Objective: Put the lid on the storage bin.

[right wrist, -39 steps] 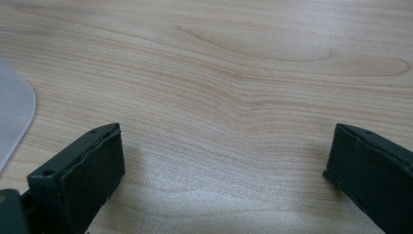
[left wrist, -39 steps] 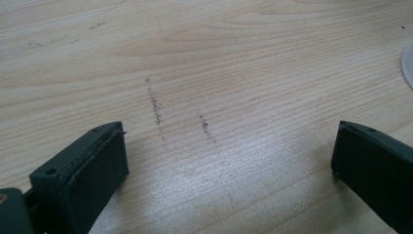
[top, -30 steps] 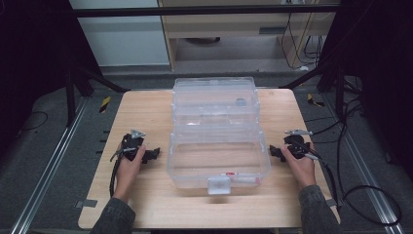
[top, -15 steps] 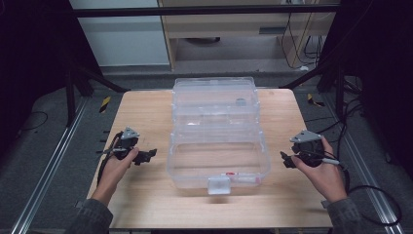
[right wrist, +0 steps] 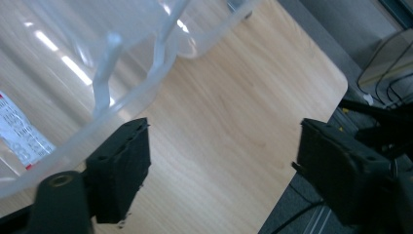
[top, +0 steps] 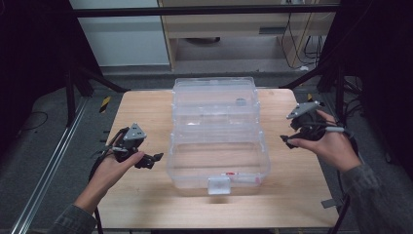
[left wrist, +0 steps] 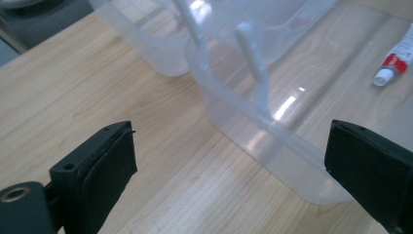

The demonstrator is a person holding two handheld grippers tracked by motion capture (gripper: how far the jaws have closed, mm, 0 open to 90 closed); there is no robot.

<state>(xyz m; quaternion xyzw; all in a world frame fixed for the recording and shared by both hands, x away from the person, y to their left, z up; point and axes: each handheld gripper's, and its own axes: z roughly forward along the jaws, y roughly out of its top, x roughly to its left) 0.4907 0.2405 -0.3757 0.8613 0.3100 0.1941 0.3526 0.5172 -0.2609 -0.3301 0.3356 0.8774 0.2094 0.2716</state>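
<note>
- Clear plastic box (top: 217, 161) sits mid-table on the wooden tabletop (top: 146, 112), lid (top: 214, 95) swung back flat behind it, latch tab (top: 218, 185) facing us at the near edge.
- Inside the box we see a small white tube with red print (top: 239, 174) lying on the floor near the front wall; left gripper view shows its cap end (left wrist: 395, 57).
- Small grey item (top: 240, 102) lies in the lid half; too small for us to identify.
- Our left gripper (top: 157, 158) is held off the box's left wall, near but not touching, jaws pointed toward it. Left gripper view: jaws spread wide, nothing between the pads, box corner (left wrist: 272, 141) ahead of them.
- Our right gripper (top: 287, 142) is held off the box's right wall, apart from it, lifted above the table. Right gripper view: jaws stand wide with bare wood between them, box wall (right wrist: 73, 141) off to the left of the left jaw. Its jaws have just been closing a little, with nothing between them.
- Neither gripper holds or touches anything.
</note>
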